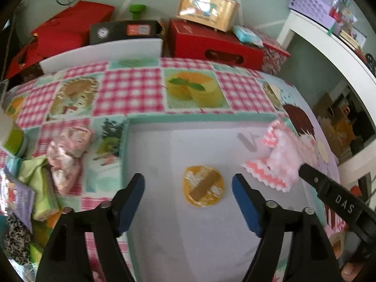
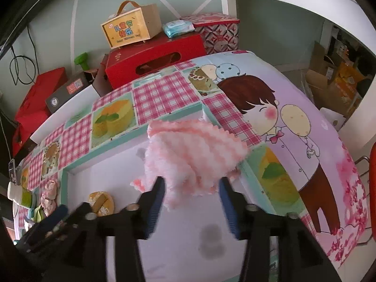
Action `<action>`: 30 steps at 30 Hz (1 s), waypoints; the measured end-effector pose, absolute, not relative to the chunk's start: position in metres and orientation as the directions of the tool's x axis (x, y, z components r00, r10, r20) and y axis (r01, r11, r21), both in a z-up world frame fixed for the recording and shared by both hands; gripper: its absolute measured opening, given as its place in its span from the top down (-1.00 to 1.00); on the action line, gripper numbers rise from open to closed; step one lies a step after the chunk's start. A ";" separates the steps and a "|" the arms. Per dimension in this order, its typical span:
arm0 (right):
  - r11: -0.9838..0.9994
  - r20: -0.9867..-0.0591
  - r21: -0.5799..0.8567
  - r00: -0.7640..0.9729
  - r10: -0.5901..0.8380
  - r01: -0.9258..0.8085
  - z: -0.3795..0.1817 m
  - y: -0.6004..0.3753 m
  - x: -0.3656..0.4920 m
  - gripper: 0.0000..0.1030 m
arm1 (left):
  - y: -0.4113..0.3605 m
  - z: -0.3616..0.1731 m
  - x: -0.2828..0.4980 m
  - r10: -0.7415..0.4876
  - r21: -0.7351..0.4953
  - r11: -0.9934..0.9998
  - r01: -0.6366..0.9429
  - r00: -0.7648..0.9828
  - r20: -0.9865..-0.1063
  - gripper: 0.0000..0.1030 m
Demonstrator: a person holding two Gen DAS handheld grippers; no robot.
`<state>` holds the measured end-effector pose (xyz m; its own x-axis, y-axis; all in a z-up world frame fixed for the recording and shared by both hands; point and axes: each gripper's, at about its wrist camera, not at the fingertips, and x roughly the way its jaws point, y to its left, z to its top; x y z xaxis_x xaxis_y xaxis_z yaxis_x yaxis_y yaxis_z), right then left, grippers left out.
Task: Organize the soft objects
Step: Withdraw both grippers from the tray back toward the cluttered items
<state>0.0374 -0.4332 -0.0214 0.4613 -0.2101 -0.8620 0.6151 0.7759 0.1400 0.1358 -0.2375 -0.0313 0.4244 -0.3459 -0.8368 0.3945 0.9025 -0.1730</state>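
A shallow white tray with a teal rim [image 1: 188,117] lies on the patterned tablecloth. In it sits a round orange pad with a brown strip [image 1: 203,186], just ahead of my left gripper [image 1: 188,181], which is open and holds nothing. A fluffy pink-and-white cloth [image 2: 188,150] bunches over the tray's far right corner. My right gripper [image 2: 191,185] stands open around the cloth's near end, and its pads do not press on it. One right finger [image 1: 329,195] shows in the left wrist view beside the cloth [image 1: 279,155]. The orange pad [image 2: 102,203] also shows low left in the right wrist view.
A pink crumpled soft bundle [image 1: 68,152] and a pile of green cloth and packets [image 1: 35,171] lie left of the tray. Red boxes [image 1: 211,44] and a wooden carry case [image 1: 206,7] stand behind the table. A white shelf [image 1: 329,47] is to the right.
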 end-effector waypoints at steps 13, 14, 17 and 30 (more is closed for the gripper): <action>0.766 -0.873 0.058 0.404 -0.273 0.641 -0.028 -0.436 0.038 -1.00 | -0.203 -0.035 0.151 -0.303 -0.204 0.948 0.243 0.502 -0.810 -0.88; 0.764 -0.872 0.052 0.402 -0.280 0.643 -0.028 -0.436 0.038 -1.00 | -0.202 -0.035 0.151 -0.309 -0.211 0.947 0.242 0.508 -0.804 -0.92; 0.768 -0.867 0.036 0.402 -0.294 0.639 -0.026 -0.435 0.038 -1.00 | -0.199 -0.031 0.149 -0.320 -0.223 0.945 0.241 0.524 -0.789 -0.97; 0.820 -0.845 0.067 0.469 -0.257 0.569 -0.018 -0.417 0.045 -1.00 | -0.167 -0.020 0.143 -0.327 -0.266 0.945 0.189 0.547 -0.771 -0.97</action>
